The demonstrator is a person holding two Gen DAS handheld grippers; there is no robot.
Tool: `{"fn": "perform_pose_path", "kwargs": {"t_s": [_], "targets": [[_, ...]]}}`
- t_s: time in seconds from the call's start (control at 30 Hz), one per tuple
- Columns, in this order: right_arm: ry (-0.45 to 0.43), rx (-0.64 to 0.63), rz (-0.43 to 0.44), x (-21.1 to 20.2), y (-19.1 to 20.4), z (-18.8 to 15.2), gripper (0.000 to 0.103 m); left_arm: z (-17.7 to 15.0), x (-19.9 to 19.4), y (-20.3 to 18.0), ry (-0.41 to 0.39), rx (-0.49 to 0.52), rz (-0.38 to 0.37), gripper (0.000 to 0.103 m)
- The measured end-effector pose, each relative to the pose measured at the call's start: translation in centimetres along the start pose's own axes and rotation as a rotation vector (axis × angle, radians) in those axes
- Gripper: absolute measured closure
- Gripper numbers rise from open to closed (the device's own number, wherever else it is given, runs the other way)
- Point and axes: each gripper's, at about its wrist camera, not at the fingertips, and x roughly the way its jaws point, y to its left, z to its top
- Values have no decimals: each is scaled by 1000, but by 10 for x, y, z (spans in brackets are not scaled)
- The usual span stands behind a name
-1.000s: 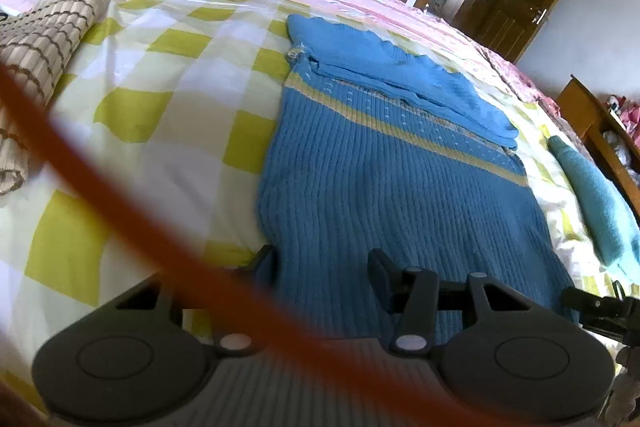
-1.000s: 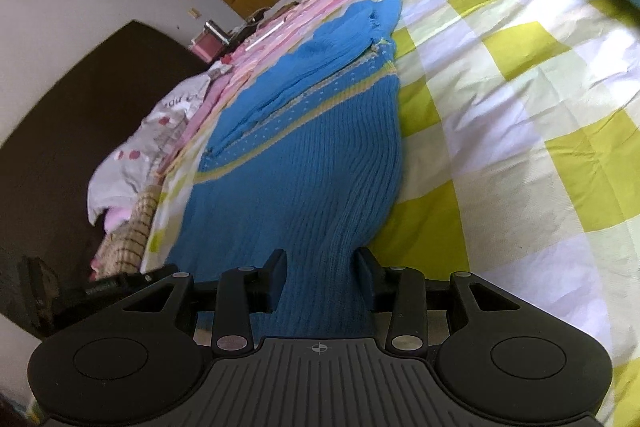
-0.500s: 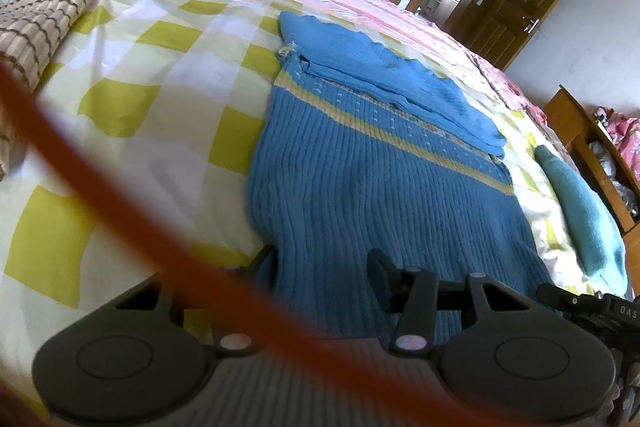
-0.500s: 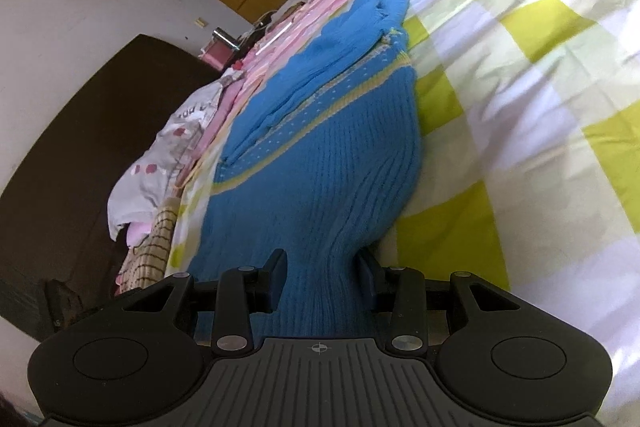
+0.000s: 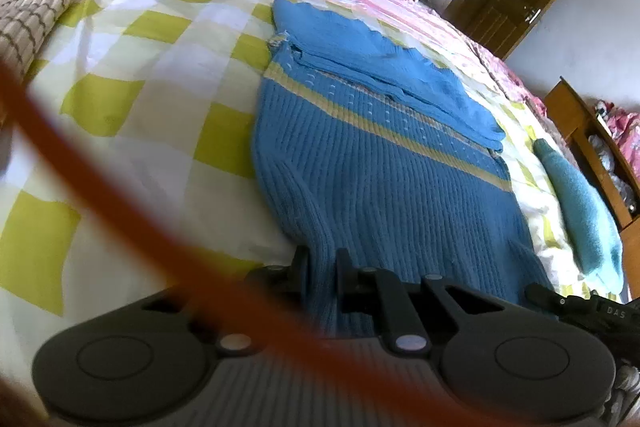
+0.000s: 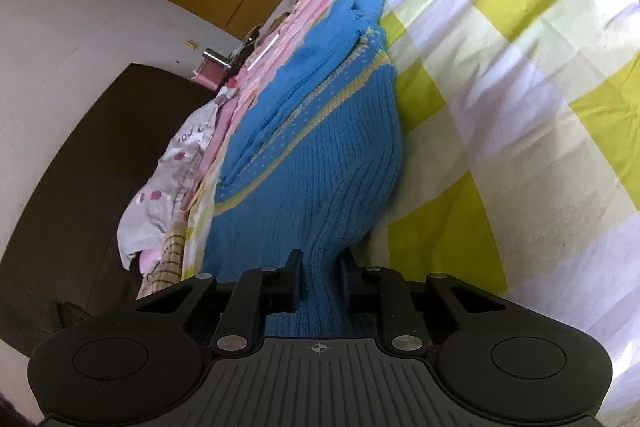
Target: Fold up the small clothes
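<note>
On sweater (image 5: 384,195) hem, tools now tighter.

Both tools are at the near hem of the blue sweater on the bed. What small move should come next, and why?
Probably lift the hem slightly and together. The left tool and right tool are each closing on a bunched corner of the blue knit sweater, with fabric between the fingers, while the rest lies flat on the checked bedsheet. Its sleeves already look folded across the top, so carrying the hem toward them seems next.

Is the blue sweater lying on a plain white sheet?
No, the blue sweater lies on a yellow and white checked sheet.
</note>
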Motion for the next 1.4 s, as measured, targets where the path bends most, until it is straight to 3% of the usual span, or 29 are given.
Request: {"fn": "perform_pose_path", "kwargs": {"t_s": [0.23,0.4,0.73,0.93,1.13,1.4], "targets": [[8,1,18,4,-2,3,82,4,5,-2,7,4,-4,84],[1,16,51,1,2,7,90,10,4,-3,8,13,-16,88],[-104,99,198,-1,25,46,91,53,-3,-8,-123,-90,-206,88],[-156,133,241,12,31,80,91,91,7,-10,-196,-132,-270,89],[-184,151,225,39,32,115,91,129,28,-2,-238,-175,-295,89],[-197,203,146,82,21,155,91,160,76,20,-220,-254,-250,89]]}}
